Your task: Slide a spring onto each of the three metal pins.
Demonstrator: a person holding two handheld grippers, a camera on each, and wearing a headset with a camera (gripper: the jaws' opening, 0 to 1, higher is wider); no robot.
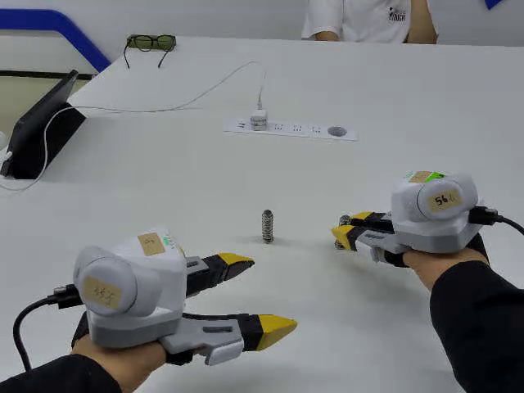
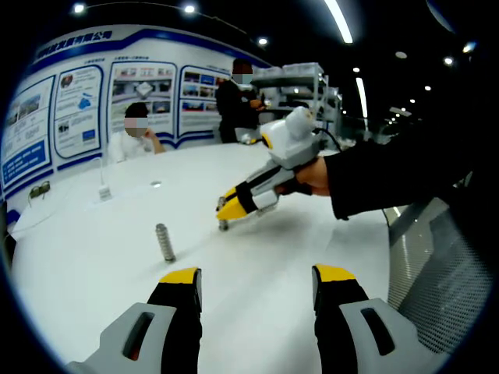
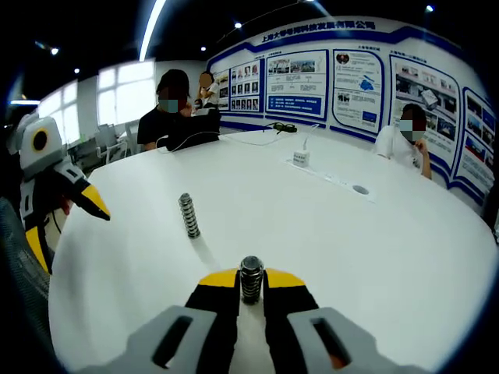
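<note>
Rightward, the right gripper (image 3: pixel 250 274) clasps a spring (image 3: pixel 250 284); left gripper (image 2: pixel 257 274) released; second spring (image 1: pixel 268 226) stands upright on the desk (image 1: pixel 164 188).

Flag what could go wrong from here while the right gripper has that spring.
The right gripper pinches its spring at the very jaw tips, so it might slip or spring out. The upright spring stands free on the table close by; a careless sweep could topple it. The left gripper is open and set back, so nothing steadies either piece.
</note>
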